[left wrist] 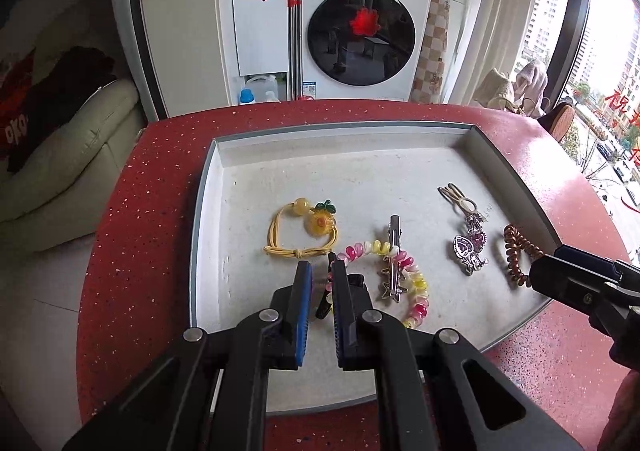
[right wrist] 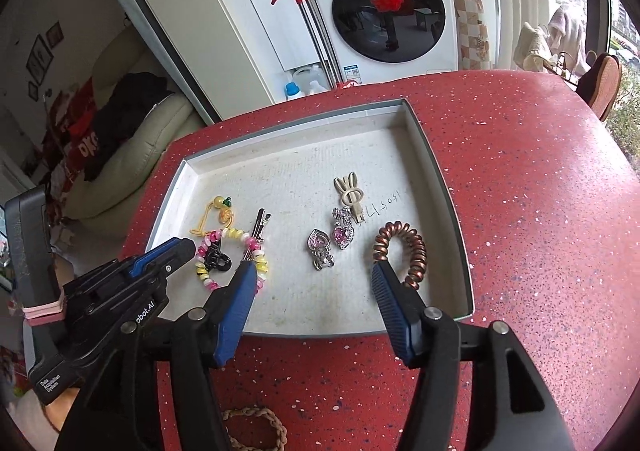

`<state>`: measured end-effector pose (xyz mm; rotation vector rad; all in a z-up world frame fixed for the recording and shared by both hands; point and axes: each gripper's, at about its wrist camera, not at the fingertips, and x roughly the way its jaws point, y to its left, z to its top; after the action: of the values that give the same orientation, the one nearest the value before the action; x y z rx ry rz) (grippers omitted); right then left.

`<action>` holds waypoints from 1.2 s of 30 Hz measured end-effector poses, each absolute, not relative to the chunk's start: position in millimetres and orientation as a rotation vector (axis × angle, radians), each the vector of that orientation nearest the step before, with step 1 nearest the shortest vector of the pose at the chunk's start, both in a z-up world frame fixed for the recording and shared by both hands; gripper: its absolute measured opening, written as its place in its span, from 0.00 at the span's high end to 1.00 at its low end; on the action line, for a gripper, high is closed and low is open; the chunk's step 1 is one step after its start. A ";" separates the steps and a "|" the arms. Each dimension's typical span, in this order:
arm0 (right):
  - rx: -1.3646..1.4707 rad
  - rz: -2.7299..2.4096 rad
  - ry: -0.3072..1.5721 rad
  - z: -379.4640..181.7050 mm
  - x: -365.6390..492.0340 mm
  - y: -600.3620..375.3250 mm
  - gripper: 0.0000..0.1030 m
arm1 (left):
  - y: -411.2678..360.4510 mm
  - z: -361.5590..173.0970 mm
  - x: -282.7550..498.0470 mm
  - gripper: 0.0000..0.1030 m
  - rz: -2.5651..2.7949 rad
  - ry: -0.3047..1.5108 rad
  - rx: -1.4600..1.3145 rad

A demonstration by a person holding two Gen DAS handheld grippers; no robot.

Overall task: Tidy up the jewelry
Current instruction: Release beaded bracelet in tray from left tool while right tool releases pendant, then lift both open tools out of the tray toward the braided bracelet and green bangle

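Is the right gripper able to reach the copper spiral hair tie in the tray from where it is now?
Probably yes. The right gripper is open, and the copper spiral hair tie lies just beyond one of its fingers in the tray, with nothing on top of it.

Left tool (left wrist: 320, 271) angled steeply downward, blue-padded fingers (left wrist: 303, 291) drawn close with only a narrow gap, a small black clip (right wrist: 218, 257) pinched at the tips. Right tool (right wrist: 314, 275) also pitched down, jaws spread wide, nothing between its pads (right wrist: 236, 307). Both tools sit side by side, left one slightly ahead.
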<state>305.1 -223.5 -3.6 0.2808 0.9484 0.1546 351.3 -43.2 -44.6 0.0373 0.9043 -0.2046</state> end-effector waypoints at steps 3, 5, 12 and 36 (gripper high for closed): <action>0.284 0.151 0.944 -1.7 300.7 -225.9 0.38 | -43.6 -43.7 351.3 0.12 -0.193 0.909 0.042; 0.284 0.152 0.944 -0.8 298.9 -226.9 0.38 | -40.1 -38.0 346.0 0.00 -0.159 0.866 0.028; 0.298 0.150 0.938 1.8 292.3 -227.6 0.37 | -39.8 -22.8 337.1 0.00 -0.176 0.852 0.045; 0.260 0.198 0.968 6.2 207.6 -210.6 0.00 | -9.9 -26.0 245.2 0.00 -0.177 0.905 0.050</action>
<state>207.6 -210.6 6.2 0.2600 0.9684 0.1981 245.2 -9.9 -26.0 0.0499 0.9049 -0.1770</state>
